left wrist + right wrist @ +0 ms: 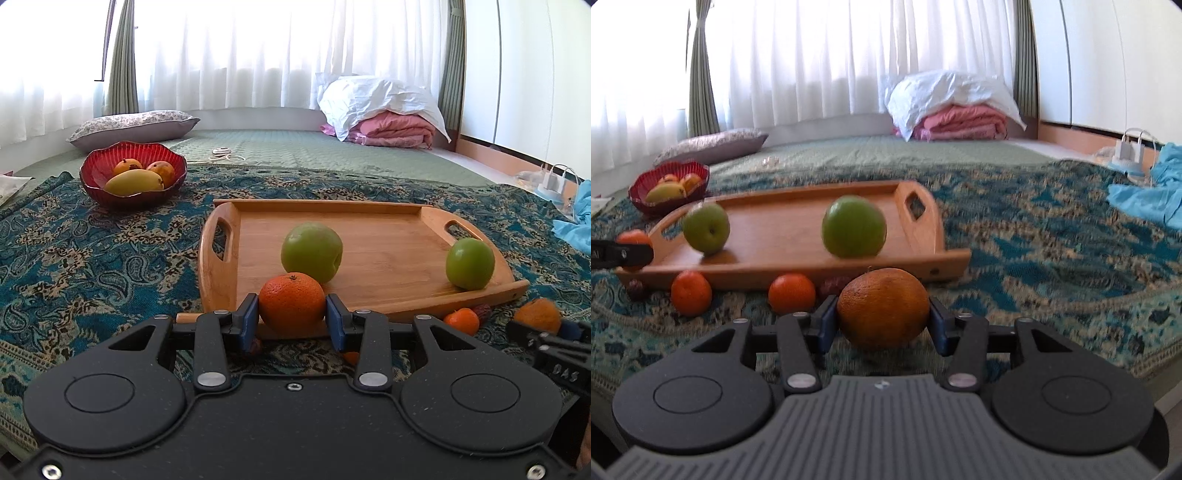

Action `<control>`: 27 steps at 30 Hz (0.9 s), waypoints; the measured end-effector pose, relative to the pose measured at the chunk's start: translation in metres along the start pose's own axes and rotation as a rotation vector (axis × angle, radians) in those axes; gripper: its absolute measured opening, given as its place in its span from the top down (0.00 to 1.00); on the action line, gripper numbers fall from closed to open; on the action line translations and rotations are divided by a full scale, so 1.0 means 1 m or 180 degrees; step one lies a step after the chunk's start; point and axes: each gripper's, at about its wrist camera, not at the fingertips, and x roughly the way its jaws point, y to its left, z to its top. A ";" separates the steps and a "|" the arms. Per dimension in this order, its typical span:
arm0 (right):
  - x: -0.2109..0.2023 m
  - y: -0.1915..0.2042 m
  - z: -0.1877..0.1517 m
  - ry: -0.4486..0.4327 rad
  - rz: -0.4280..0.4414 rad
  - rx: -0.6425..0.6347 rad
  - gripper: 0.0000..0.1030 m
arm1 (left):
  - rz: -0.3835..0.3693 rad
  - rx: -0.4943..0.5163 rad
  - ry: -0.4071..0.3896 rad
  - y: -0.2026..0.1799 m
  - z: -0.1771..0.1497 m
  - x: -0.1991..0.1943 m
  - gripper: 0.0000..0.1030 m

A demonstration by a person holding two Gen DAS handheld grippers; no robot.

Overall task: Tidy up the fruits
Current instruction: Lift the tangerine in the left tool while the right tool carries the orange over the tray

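White curtains glow behind a bed laid with a green quilt, and nearer me a blue paisley spread (92, 258) carries everything I am working with. On it sits a wooden tray (388, 236) with cut-out handles; inside it I see two green apples, one near the front middle (312, 252) and one by the front right corner (470, 263). Off to the far left stands a red ribbed bowl (94, 173) holding a yellow mango (135, 182) and two smaller orange-yellow fruits behind it.

My left claw (291, 319) is pinching a mandarin (291, 304), its blue pads pressed against both sides of the fruit, right at the tray's near edge; I cannot tell whether the fruit is lifted above the rim or just in front of it. My right claw (882, 319) is clamped on a larger, duller orange (883, 307), held just in front of the tray's near wall on the right side.

Through the right wrist camera, two more mandarins lie on the spread just beside the tray's front wall, one left (691, 292) and one nearer the middle (792, 292). Small dark reddish fruits sit by them, too small for me to name. Folded pink bedding (391, 129) under a white pillow rests at the far end of the bed.
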 end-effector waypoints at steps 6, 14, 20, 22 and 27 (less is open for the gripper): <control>0.006 -0.010 0.032 -0.0150 0.0091 0.0182 0.48 | 0.0049 -0.0034 -0.0026 0.007 0.016 0.011 0.64; 0.041 -0.014 0.093 -0.0030 0.0320 0.0213 0.48 | -0.0068 -0.0091 -0.0022 0.012 0.064 0.038 0.64; 0.087 -0.010 0.128 0.0340 0.0455 0.0144 0.48 | -0.0195 -0.0170 0.0198 0.014 0.103 0.078 0.64; 0.103 -0.007 0.136 0.0507 0.0478 0.0078 0.48 | -0.0268 -0.0232 0.0369 0.016 0.114 0.097 0.64; 0.140 -0.005 0.144 0.0952 0.0525 0.0058 0.48 | -0.0364 -0.0302 0.0801 0.017 0.131 0.143 0.64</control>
